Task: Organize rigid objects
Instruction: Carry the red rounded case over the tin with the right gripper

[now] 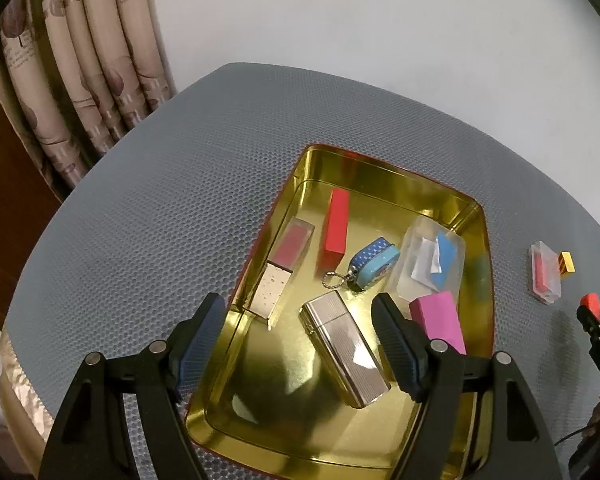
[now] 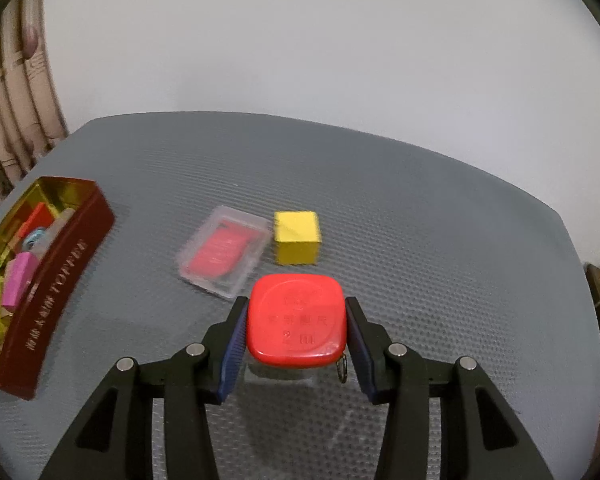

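Red hard plastic, the tape measure point(image 2: 296, 320) sat between my right gripper's point(image 2: 296, 334) pads, clamped by its flat sides above the mat point(image 2: 420, 220). I judged it light, stiff and slippery, best pinched mid-body. My left gripper point(image 1: 300, 328) hung spread and empty over the gold tin point(image 1: 380, 172).

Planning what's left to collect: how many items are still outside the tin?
3: the red tape measure between the right gripper fingers, the clear case and yellow block on the mat beyond it.
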